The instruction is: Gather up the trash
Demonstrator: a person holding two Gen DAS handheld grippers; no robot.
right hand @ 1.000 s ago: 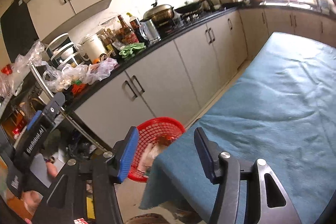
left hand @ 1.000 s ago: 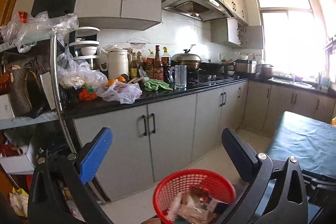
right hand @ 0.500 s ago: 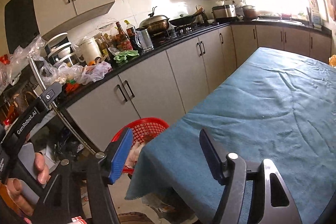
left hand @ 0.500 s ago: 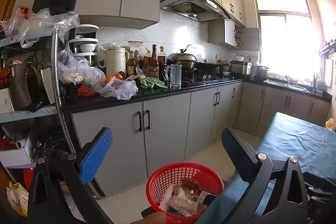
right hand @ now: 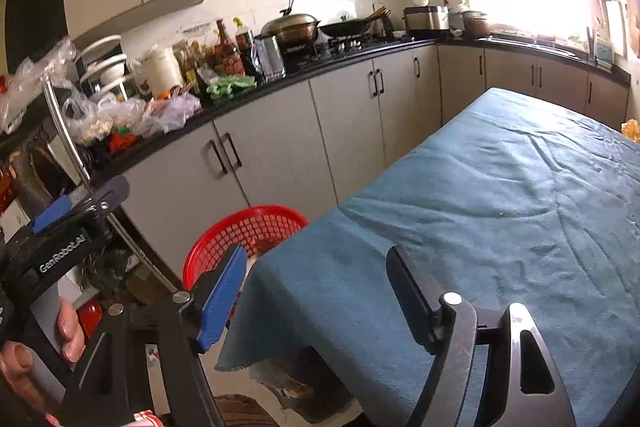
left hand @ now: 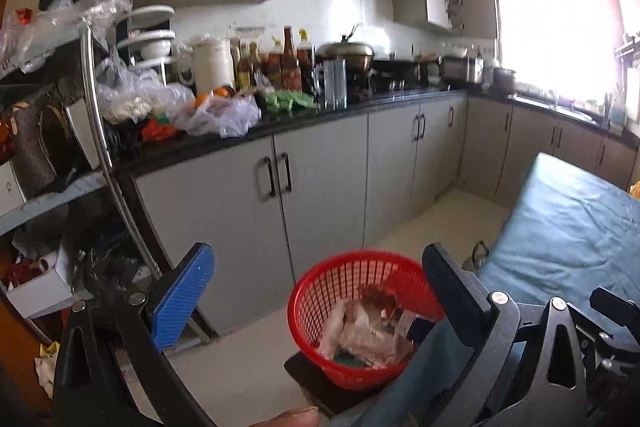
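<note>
Basket [left hand: 320,291] open above (table [left hand: 560,227] beside).

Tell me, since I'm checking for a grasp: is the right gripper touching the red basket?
Apart. The right wrist view shows the right gripper open and empty above the blue tablecloth, with the red basket down beyond the table's edge.

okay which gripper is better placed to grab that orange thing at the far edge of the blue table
Right, probably. The right gripper is open, empty and above the blue tablecloth, facing the orange scrap. The left gripper, also open, faces the red basket beside the table.
</note>
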